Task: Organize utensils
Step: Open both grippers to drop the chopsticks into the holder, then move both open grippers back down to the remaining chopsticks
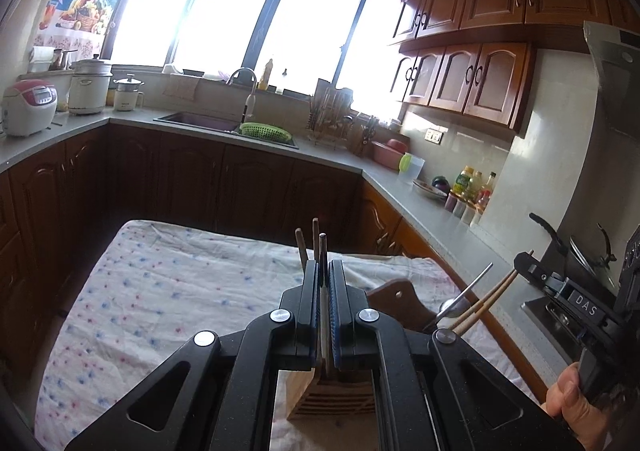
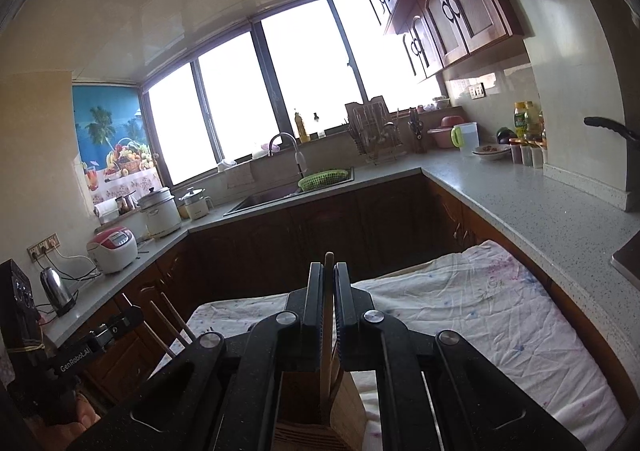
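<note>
My left gripper (image 1: 324, 267) is shut on a thin utensil handle (image 1: 322, 247) that runs down between the jaws to a wooden holder (image 1: 320, 399) on the cloth-covered table (image 1: 160, 291). Two more brown handles (image 1: 301, 247) stick up behind it. To the right, chopsticks (image 1: 488, 299) and a metal spoon (image 1: 460, 303) stand in another holder. My right gripper (image 2: 328, 271) is shut on a wooden handle (image 2: 328, 299) that goes down into a wooden holder (image 2: 316, 411). The left gripper and its chopsticks (image 2: 172, 323) show at the left of the right wrist view.
A grey L-shaped counter (image 1: 420, 203) runs around the table, with a sink (image 1: 200, 121), green colander (image 1: 264, 131), dish rack (image 1: 332, 119), rice cooker (image 1: 30, 107), bottles (image 1: 472, 187) and a stove (image 1: 560, 327) at right. A wooden chair back (image 1: 400, 303) stands at the table's right edge.
</note>
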### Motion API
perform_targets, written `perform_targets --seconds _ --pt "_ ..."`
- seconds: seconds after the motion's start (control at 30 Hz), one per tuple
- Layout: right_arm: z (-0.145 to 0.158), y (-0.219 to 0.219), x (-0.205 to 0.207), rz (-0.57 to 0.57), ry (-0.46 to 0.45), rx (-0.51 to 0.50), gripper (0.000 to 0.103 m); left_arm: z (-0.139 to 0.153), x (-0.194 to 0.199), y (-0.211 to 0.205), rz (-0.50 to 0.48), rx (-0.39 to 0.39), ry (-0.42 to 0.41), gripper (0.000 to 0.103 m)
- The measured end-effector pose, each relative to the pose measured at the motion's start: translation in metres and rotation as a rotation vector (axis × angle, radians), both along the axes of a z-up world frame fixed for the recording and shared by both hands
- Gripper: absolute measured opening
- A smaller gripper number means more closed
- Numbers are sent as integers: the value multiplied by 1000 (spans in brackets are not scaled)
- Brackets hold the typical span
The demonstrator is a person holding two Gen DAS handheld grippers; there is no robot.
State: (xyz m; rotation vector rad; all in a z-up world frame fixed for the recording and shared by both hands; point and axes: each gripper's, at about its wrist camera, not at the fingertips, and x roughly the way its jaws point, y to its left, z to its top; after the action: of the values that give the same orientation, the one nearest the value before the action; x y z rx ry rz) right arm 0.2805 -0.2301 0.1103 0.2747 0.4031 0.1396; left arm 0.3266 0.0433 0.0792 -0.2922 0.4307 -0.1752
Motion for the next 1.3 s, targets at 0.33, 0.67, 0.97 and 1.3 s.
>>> perform_targets --seconds 0.33,0.67,0.97,1.3 --pt "-18 0 5 7 64 -2 5 3 5 12 -2 4 30 4" --pt "-19 -3 8 12 88 23 11 -1 -2 13 12 0 61 24" --pt "-1 -14 -16 -2 3 82 92 10 -36 17 35 4 32 66" --pt "-1 -24 -60 18 -5 140 102 4 -96 21 45 -4 57 79"
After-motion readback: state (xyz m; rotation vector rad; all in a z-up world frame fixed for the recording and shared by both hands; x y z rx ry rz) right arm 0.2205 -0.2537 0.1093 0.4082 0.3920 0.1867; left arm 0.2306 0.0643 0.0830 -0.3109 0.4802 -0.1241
